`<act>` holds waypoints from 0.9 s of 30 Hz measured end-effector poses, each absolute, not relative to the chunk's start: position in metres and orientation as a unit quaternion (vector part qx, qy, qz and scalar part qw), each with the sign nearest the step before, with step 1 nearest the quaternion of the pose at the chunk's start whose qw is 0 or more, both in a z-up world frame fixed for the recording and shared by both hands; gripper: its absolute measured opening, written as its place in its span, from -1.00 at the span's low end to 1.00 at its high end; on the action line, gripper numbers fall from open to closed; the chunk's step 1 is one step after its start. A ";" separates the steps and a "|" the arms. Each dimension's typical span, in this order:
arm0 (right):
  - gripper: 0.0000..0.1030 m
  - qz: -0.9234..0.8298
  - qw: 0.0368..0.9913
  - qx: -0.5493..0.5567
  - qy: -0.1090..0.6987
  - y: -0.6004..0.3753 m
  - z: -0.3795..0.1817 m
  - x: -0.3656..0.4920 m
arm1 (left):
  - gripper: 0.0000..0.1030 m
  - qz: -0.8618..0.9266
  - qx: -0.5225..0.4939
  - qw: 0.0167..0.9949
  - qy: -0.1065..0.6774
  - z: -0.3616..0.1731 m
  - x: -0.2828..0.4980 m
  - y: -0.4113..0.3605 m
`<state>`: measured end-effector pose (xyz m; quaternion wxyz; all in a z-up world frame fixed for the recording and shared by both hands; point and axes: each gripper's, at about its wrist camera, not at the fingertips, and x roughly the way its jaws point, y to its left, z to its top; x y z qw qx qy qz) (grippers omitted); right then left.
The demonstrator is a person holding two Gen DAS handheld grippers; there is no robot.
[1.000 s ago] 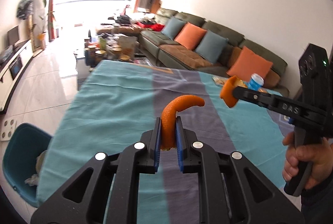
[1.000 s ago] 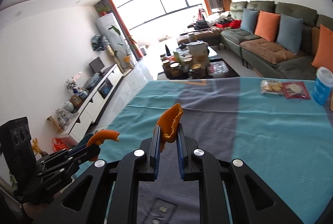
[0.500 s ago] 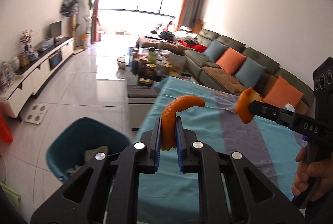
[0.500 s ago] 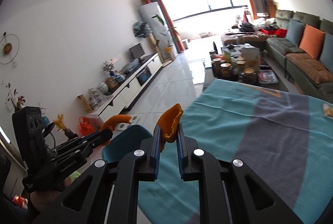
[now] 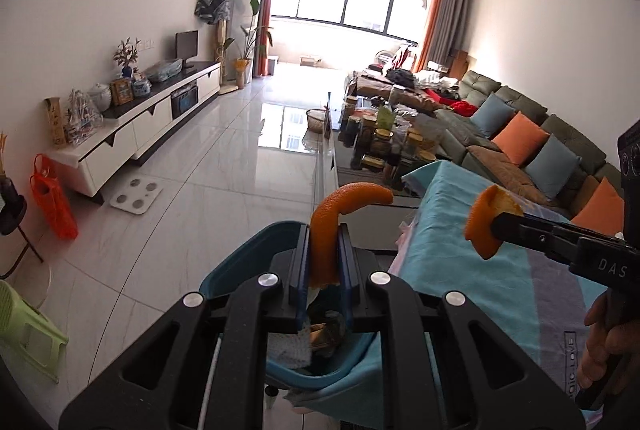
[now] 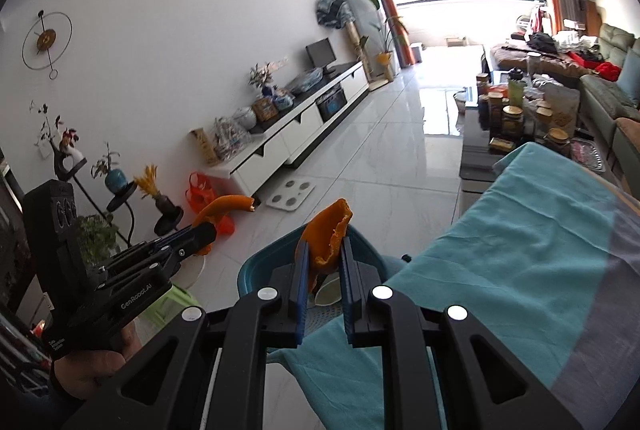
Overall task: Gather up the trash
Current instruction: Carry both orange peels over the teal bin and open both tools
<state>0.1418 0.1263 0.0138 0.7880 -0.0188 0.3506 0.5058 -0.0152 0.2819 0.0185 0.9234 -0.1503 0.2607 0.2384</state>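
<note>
Carrying trash to the bin was the step in hand, judging by how things lay: each gripper had an orange peel pinched between its blue fingers. The left gripper [image 5: 324,262] was closed narrow on a long curved peel [image 5: 340,214] that rose from between its fingers and hooked over toward the right. The right gripper [image 6: 324,270] held a broader, cupped peel [image 6: 328,234] the same way, its ragged edge standing up above the fingertips. Directly below and just beyond both sets of fingers sat the teal bin [image 5: 240,266], with crumpled paper [image 5: 288,348] and other scraps already in it; seen from the right wrist, the bin's rim [image 6: 260,262] showed on either side of the fingers. To the right of the fingers lay the worktop [image 5: 480,270] under its teal and grey cloth, whose near corner hung over toward the bin. Beyond the fingers stretched the tiled floor [image 5: 240,150], with a white scale [image 5: 136,192] on it and a crowded coffee table [image 5: 380,146] farther off. The next move, as I judged it, called for bringing each peel squarely over the bin's mouth and then opening the fingers so that the peel dropped inside, clear of the rim and the hanging cloth. The long peel might have needed a slight tilt or shake, since it sat deep between the fingers.
</note>
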 end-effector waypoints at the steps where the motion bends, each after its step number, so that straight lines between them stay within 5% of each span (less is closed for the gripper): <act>1: -0.75 0.508 0.785 -0.024 0.355 0.133 0.010 0.143 | -0.74 0.242 -0.152 0.921 0.265 0.015 -0.018 0.288; 20: -0.72 0.499 0.743 -0.114 0.432 0.208 -0.056 0.142 | -0.72 0.260 -0.173 0.880 0.357 -0.080 0.022 0.308; 27: -0.43 0.488 0.747 -0.112 0.438 0.204 -0.063 0.144 | -0.65 0.260 -0.173 0.877 0.365 -0.087 0.023 0.303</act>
